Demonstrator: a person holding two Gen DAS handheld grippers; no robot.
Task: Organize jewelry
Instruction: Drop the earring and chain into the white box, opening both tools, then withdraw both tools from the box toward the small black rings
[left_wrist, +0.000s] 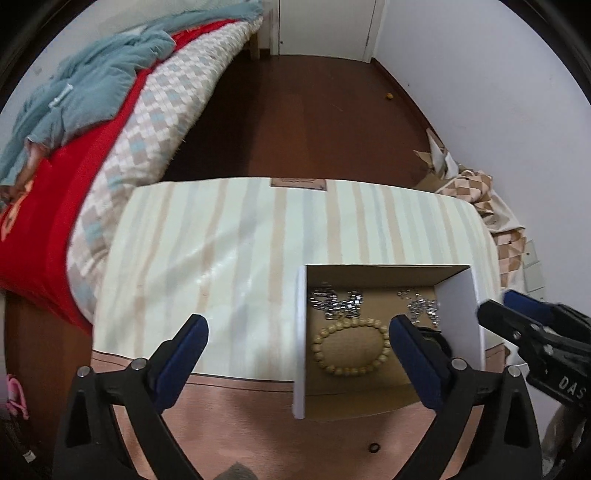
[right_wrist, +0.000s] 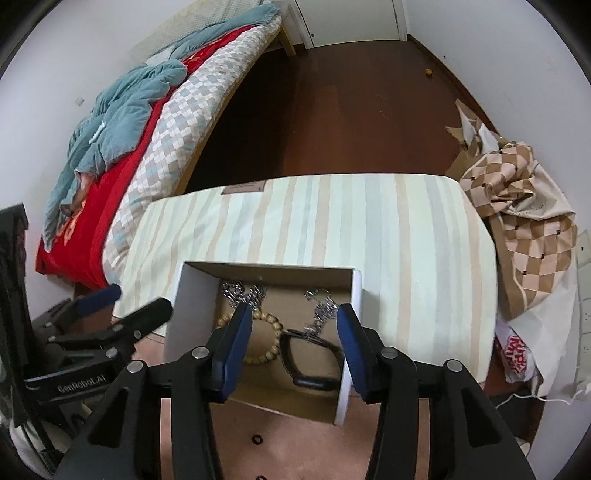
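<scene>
A shallow cardboard box (left_wrist: 302, 332) (right_wrist: 183, 314) sits on the striped tabletop. Inside lie a beige bead bracelet (left_wrist: 349, 349) (right_wrist: 275, 326), two silver chains (left_wrist: 338, 302) (right_wrist: 321, 306) and a black band (right_wrist: 314, 354). My left gripper (left_wrist: 297, 345) is open and empty, straddling the box's left wall. My right gripper (right_wrist: 295, 332) is open and empty just above the box's near right part. The right gripper's fingers (left_wrist: 517, 317) also show in the left wrist view, right of the box. The left gripper (right_wrist: 122, 310) shows in the right wrist view, left of the box.
The table has a striped cloth (left_wrist: 229, 240) (right_wrist: 388, 236) and a pink front strip with a small black ring (left_wrist: 373, 448) (right_wrist: 256, 439) on it. A bed with red and checked covers (left_wrist: 122, 147) stands at left. Crumpled checked fabric and bags (right_wrist: 524, 206) lie at right.
</scene>
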